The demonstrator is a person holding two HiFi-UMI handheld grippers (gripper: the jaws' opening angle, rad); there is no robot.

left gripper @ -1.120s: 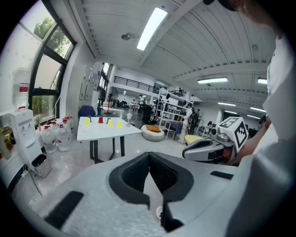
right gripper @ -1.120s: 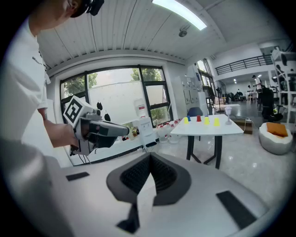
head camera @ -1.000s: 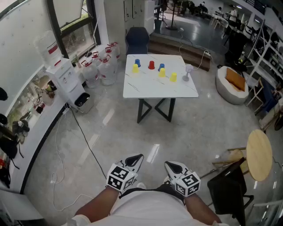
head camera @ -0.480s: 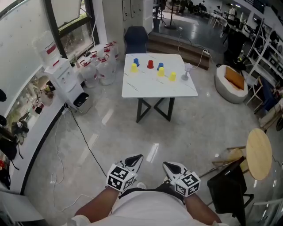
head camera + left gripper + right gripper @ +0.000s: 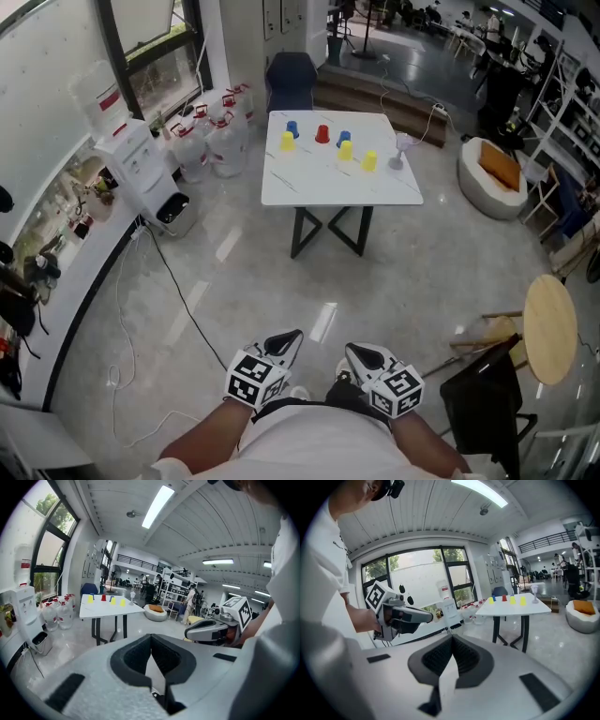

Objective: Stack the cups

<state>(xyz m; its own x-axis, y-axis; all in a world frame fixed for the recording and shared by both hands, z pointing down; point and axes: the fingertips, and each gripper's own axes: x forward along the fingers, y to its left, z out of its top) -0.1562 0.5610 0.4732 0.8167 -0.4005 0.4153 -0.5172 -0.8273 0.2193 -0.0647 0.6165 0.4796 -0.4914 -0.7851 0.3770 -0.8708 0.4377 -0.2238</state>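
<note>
Pale polished floor, big open hall, windows along the left. Six cups standing singly on the far half of a white table, none stacked: red cup in the middle of the back row, left blue cup with left yellow cup just beside it, right blue cup with middle yellow cup just beside it, right yellow cup nearest the clear stemmed glass. Water dispenser and water jugs off the table's left side, blue chair behind it. Well apart from all this, close against the person's body: left gripper and right gripper, side by side, both with jaws clenched on nothing.
</note>
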